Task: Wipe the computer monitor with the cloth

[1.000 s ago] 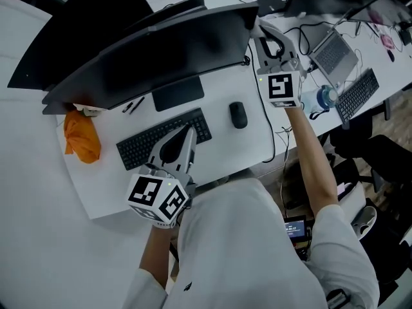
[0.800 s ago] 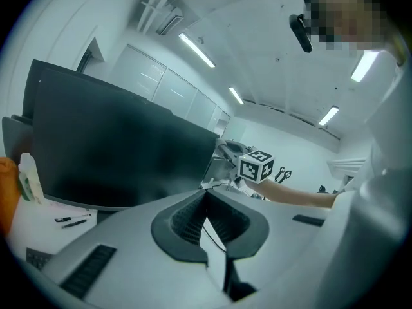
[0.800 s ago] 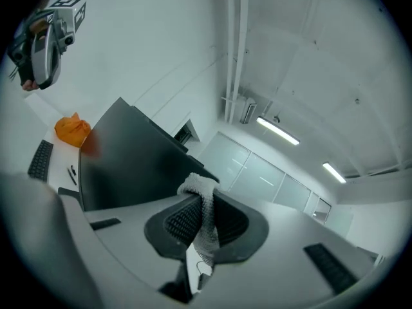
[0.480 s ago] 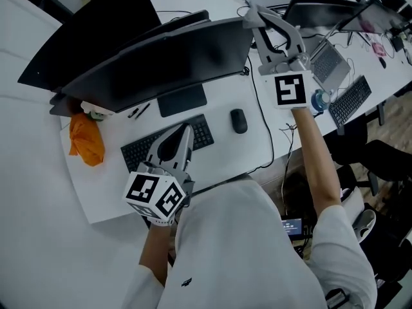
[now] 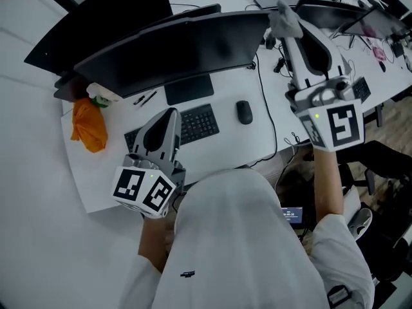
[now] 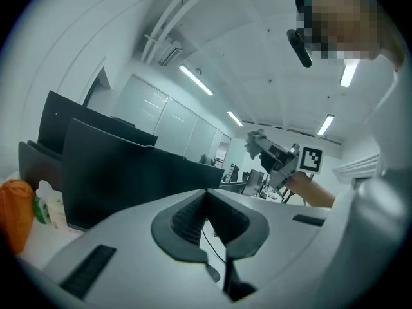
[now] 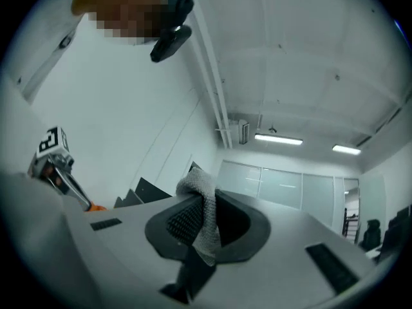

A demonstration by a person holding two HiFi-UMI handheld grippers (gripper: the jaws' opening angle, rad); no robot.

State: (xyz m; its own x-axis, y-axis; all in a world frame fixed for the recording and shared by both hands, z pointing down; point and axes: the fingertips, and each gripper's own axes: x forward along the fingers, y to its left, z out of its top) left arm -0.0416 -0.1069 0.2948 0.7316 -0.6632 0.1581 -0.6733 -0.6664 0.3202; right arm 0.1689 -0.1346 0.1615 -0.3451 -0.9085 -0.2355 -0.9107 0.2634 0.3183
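Left gripper (image 5: 170, 114) hangs over the keyboard (image 5: 196, 122), jaws together, nothing btwn them. Monitor (image 5: 174, 50) sits mid-desk. The left gripper view catches its dark screen face; the head view gets mostly the top edge. Right gripper (image 5: 291, 32) is up by the monitor's right end, clamped on the grey cloth (image 5: 282, 17), apparently clear of the screen. The right gripper view shows only a narrow fold pinched. Risk: cloth drags out under pressure, hard jaw tips scrape the panel. W/ no bracing, the monitor may rock.
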